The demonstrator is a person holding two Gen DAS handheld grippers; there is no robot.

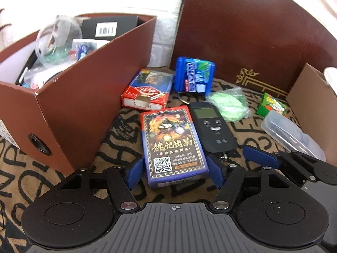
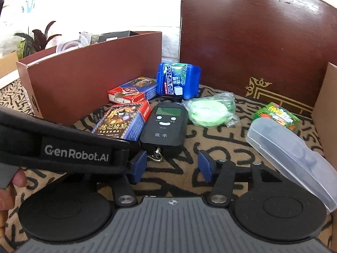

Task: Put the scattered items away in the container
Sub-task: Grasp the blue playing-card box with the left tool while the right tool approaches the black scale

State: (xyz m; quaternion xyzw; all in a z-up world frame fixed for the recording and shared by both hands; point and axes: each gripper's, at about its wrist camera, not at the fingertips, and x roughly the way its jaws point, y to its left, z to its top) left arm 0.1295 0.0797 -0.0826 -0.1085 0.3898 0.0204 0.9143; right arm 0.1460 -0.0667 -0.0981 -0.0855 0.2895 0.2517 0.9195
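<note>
A blue and red card box (image 1: pixel 172 147) with a QR code lies on the patterned cloth. My left gripper (image 1: pixel 175 172) is shut on it, a blue pad against each long side. Right of it lies a black hand scale (image 2: pixel 163 124), its metal ring (image 2: pixel 157 155) pointing toward me. My right gripper (image 2: pixel 172 164) stands open just short of the scale, with only that ring between its fingers (image 1: pixel 259 157). The brown container (image 1: pixel 84 97) stands at the left, holding a clear dome and several small packs.
Behind the card box lie a second card box (image 1: pixel 147 90), a blue gum box (image 1: pixel 193 76) and a green wrapped bundle (image 1: pixel 229 103). At the right are a small green box (image 1: pixel 271 104), a clear plastic case (image 1: pixel 290 135) and a cardboard wall (image 1: pixel 311 105). A dark brown panel (image 1: pixel 252 31) closes the back.
</note>
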